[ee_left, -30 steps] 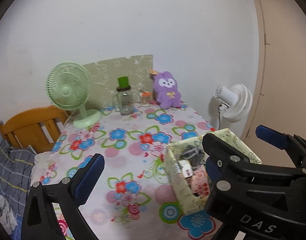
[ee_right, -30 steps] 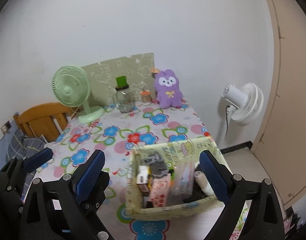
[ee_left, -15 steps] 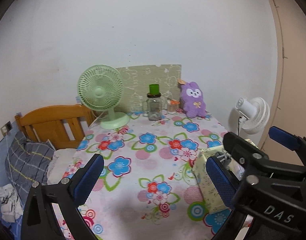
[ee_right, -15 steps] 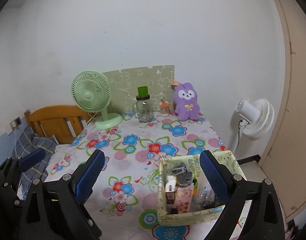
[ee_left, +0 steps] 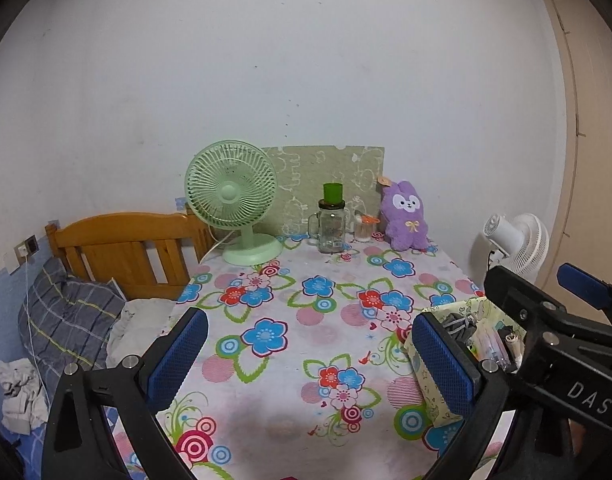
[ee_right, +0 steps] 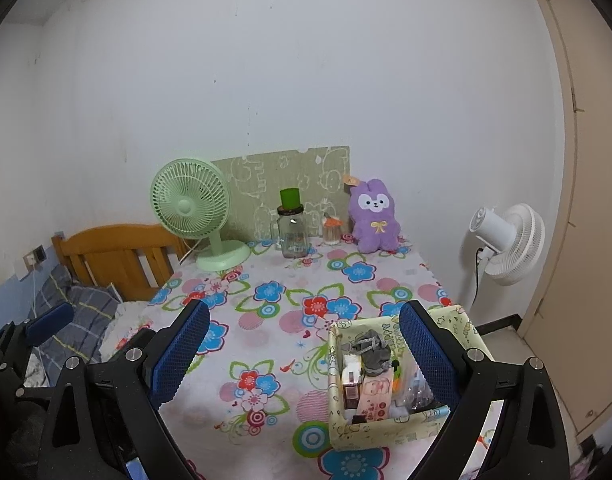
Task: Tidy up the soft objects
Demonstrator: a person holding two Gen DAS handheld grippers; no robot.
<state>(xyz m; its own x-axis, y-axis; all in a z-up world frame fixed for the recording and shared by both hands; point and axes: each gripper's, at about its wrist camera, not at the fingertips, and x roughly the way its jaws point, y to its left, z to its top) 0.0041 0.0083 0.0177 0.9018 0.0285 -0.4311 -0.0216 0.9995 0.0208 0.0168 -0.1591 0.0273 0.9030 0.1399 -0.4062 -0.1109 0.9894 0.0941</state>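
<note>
1. The plush (ee_right: 374, 216) is sitting upright at the table's (ee_right: 265, 320) far edge, its long axis vertical and its face turned toward the cameras.
2. The box (ee_right: 370, 428) is resting on the near right corner, holding a grey cloth (ee_right: 370, 350) and packets.
3. The left gripper (ee_left: 310, 354) is hovering over the table, jaws spread wide, gripping nothing.
4. The right gripper (ee_right: 301, 354) is likewise gaping wide and empty, one finger (ee_right: 426, 354) showing in front of the box.
5. A green fan (ee_left: 231, 200) and jar (ee_left: 332, 226) are standing beside the plush.
</note>
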